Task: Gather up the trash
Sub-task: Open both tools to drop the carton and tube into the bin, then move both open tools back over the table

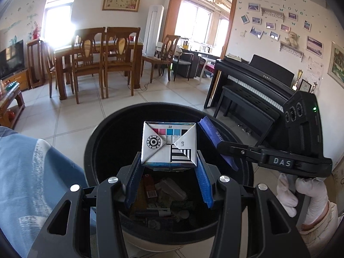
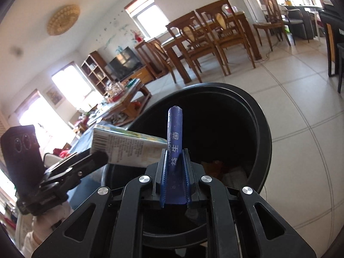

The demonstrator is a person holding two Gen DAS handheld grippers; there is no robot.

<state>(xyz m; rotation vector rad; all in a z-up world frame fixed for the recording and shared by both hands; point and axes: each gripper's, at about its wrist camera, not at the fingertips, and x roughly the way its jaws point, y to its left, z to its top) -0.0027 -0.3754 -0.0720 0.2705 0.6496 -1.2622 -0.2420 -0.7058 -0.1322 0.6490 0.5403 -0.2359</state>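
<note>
Here my left gripper (image 1: 169, 169) pinches a small drink carton (image 1: 169, 145) between its blue pads (image 1: 203, 178), the folded white end of the carton turned toward my camera with its colour squares and black stripes showing. The pads press on both side faces of the carton, so the jaws stand partly spread around it. Directly below and ahead of these fingers gapes the black trash bin (image 1: 101, 129), and the carton hangs over its mouth. Down inside, beneath my left fingers, lies earlier rubbish (image 1: 169, 195): crumpled wrappers, a red packet with a barcode and a marker pen.

My right gripper (image 2: 175, 165) is squeezed almost together on a dark blue sachet (image 2: 175, 129), a narrow stick pack with white characters on it. The sachet stands up out of the fingers and leans over the bin's rim (image 2: 261, 116). From my right camera the carton is just to the left of the sachet, nearly touching it, with the other gripper's black finger under it. From my left camera the sachet shows to the right of the carton, clamped in the right gripper's fingers above the bin's right edge. A white-gloved hand (image 1: 301, 195) grasps that gripper's handle at the lower right. A blue cloth (image 1: 32, 172) lies to the left of my left fingers.
</note>
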